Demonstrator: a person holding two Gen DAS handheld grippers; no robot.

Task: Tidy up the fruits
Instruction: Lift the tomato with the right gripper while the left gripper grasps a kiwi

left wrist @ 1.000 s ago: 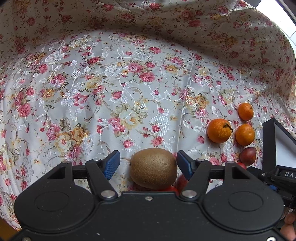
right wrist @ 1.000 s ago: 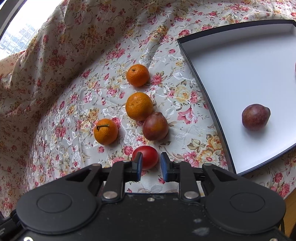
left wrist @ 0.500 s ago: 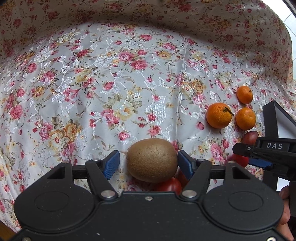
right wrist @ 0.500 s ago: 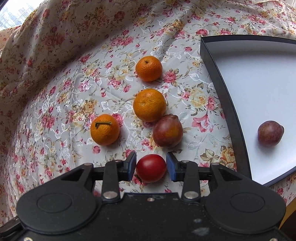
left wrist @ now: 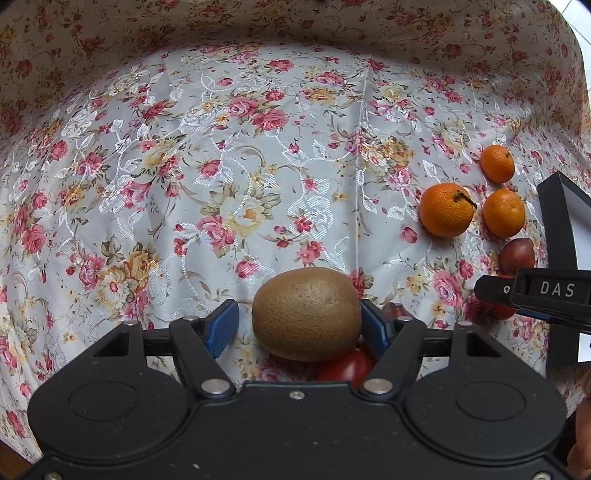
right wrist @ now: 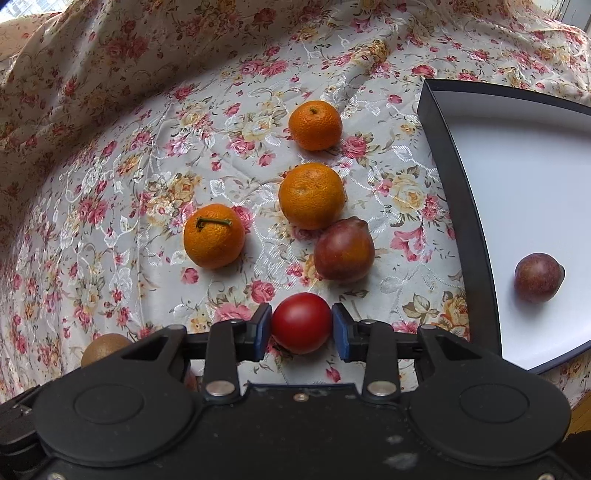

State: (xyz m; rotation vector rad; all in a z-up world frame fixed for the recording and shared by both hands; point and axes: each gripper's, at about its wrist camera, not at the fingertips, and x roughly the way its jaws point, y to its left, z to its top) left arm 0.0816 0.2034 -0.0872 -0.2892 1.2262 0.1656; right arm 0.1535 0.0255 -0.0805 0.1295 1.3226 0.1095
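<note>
Left gripper [left wrist: 299,325]: jaws opening, kiwi [left wrist: 306,314] between, left pad clear | Right gripper [right wrist: 301,332]: jaws closing about tomato [right wrist: 301,323], slight gaps | Nearby: three oranges [right wrist: 312,195], plum [right wrist: 343,249] touching one | Tray [right wrist: 461,206] at right held another plum [right wrist: 538,277] | Surface: floral tablecloth [left wrist: 184,184].

Floral tablecloth [left wrist: 258,155] over table, rumpled at far edge; daylight from window [right wrist: 22,7] behind.
</note>
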